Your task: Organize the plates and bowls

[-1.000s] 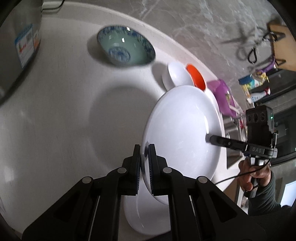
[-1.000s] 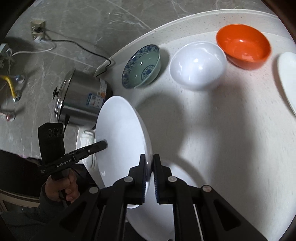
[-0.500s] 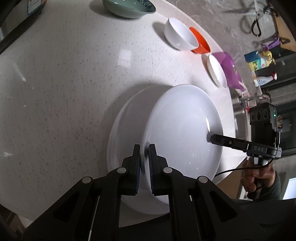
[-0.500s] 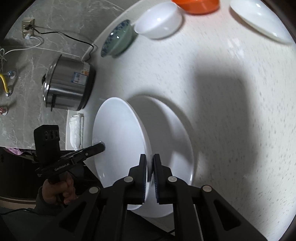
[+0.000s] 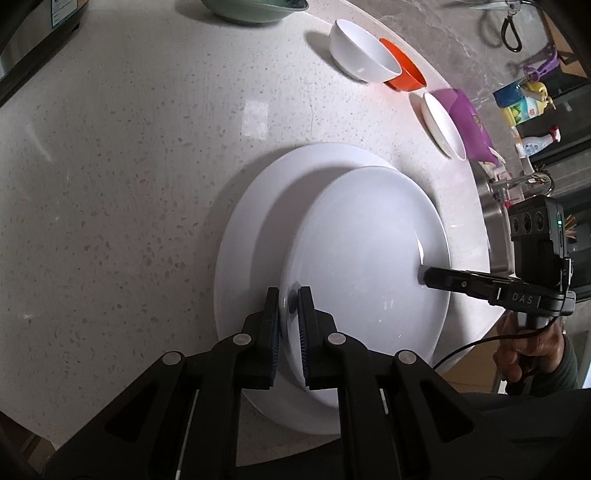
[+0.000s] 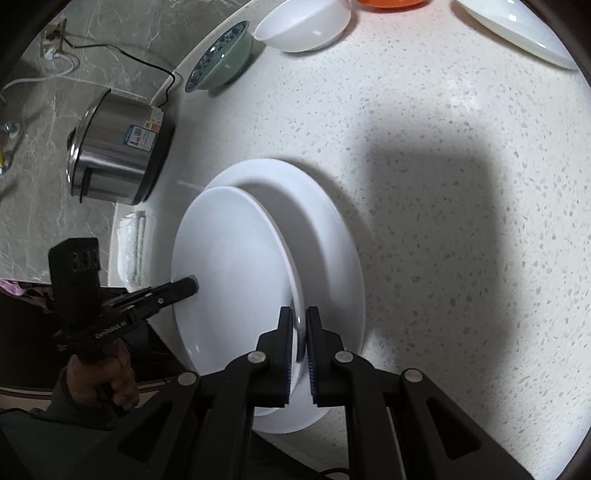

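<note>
Hidden and cut-off items

We see the orange bowl (image 6: 388, 3) cut by the right wrist view's top edge and half hidden behind the white bowl (image 5: 360, 55) in the left; the green bowl (image 5: 255, 9) is cropped; the cooker's label (image 6: 142, 136) is too small for us to read.

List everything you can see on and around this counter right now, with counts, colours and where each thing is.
held plate: 1, white, gripped at opposite rims, above the lower plate
lower plate: 1, white, on the counter
small plate: 1, white, far right
white bowl: 1, far edge
orange bowl: 1, behind the white bowl
green bowl: 1, blue-patterned, far edge
cooker: 1, steel, left
counter: 1, speckled white
left gripper: black
right gripper: black
</note>
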Action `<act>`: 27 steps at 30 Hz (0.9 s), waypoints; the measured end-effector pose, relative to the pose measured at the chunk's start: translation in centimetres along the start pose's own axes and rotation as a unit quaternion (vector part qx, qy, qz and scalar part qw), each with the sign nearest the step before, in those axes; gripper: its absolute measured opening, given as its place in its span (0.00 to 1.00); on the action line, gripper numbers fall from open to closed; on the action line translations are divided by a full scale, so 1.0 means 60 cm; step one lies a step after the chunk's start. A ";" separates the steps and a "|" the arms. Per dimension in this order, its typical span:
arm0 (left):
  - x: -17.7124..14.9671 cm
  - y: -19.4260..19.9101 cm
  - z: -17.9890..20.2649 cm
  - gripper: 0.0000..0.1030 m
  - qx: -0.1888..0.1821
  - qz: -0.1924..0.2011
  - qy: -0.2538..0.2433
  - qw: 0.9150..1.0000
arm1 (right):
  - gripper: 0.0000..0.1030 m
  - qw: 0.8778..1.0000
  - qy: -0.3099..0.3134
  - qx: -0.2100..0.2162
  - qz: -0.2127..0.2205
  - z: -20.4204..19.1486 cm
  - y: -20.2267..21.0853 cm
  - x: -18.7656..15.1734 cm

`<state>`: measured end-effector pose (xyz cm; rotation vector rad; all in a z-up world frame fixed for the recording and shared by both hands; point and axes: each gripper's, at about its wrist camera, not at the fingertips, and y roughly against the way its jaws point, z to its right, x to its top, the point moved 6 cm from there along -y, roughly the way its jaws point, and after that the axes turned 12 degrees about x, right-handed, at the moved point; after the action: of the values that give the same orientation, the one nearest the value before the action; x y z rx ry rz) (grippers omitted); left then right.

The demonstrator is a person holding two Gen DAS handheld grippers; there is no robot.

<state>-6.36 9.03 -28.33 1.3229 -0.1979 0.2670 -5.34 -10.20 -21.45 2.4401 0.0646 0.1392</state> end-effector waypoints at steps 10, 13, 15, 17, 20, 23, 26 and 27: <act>0.003 0.010 0.006 0.08 0.027 0.030 -0.030 0.999 | 0.10 0.999 0.039 -0.034 0.007 -0.002 -0.003 -0.007; 0.010 0.031 0.002 0.08 0.028 0.055 -0.028 0.998 | 0.16 0.998 0.047 -0.043 0.011 -0.006 -0.002 -0.009; 0.023 0.054 0.001 0.08 0.027 0.082 -0.023 0.996 | 0.29 0.997 0.055 -0.046 0.018 -0.012 0.002 -0.011; 0.040 0.077 0.006 0.09 0.026 0.111 -0.023 0.993 | 0.41 0.996 0.062 -0.047 0.031 -0.019 0.010 -0.009; 0.067 0.104 0.019 0.09 0.030 0.140 -0.018 0.989 | 0.46 0.995 0.069 -0.047 0.048 -0.025 0.027 -0.004; 0.092 0.118 0.037 0.09 0.026 0.146 0.004 0.989 | 0.47 0.996 0.057 -0.038 0.065 -0.020 0.055 0.001; 0.113 0.119 0.066 0.09 0.039 0.136 0.007 0.990 | 0.66 0.993 0.036 -0.018 0.113 -0.007 0.117 0.014; 0.119 0.123 0.085 0.09 0.043 0.143 0.005 0.989 | 0.72 0.991 0.024 -0.010 0.133 0.002 0.145 0.022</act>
<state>-1.72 6.29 -18.20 1.3766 -0.3729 0.5292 -3.93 -16.81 -15.82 2.4156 -0.2417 0.3149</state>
